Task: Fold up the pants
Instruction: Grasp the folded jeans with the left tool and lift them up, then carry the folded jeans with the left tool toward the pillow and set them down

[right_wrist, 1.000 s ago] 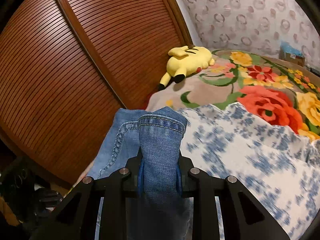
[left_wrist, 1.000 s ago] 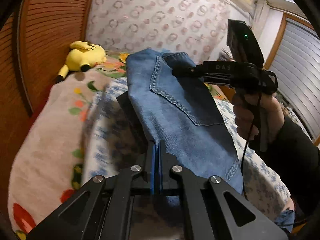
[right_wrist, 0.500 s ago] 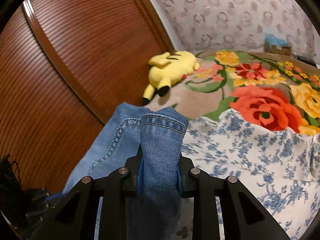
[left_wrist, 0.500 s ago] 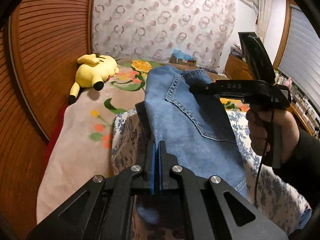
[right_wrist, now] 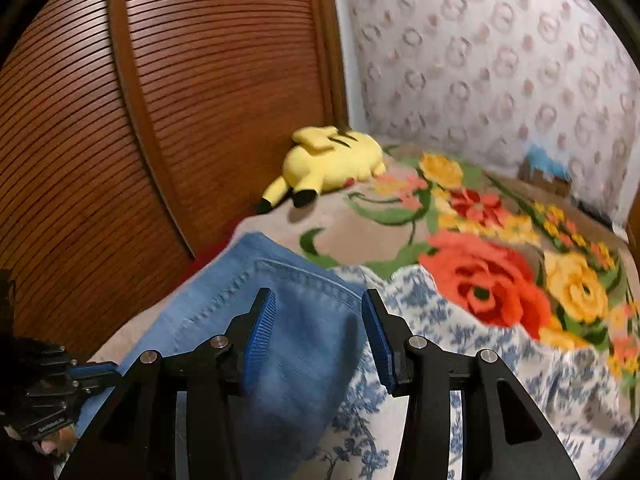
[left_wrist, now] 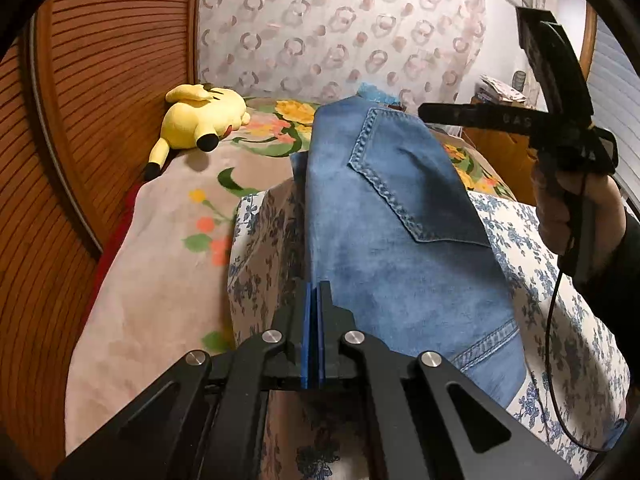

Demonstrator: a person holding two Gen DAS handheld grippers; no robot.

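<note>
Blue denim pants lie folded on the bed, back pocket up; they also show in the right wrist view. My left gripper is shut, its blue pads pressed together at the pants' near edge, seemingly pinching the fabric. My right gripper is open, its blue pads spread wide over the waistband end, nothing between them. In the left wrist view the right gripper hovers at the far right corner of the pants, held by a hand.
A yellow plush toy lies at the head of the bed by the wooden slatted wall. A floral blanket and a blue-flowered white sheet cover the bed. A patterned curtain hangs behind.
My right gripper has opened and let go of the waistband it was pinching; the pants have come down onto the bed. My left gripper stays shut.
</note>
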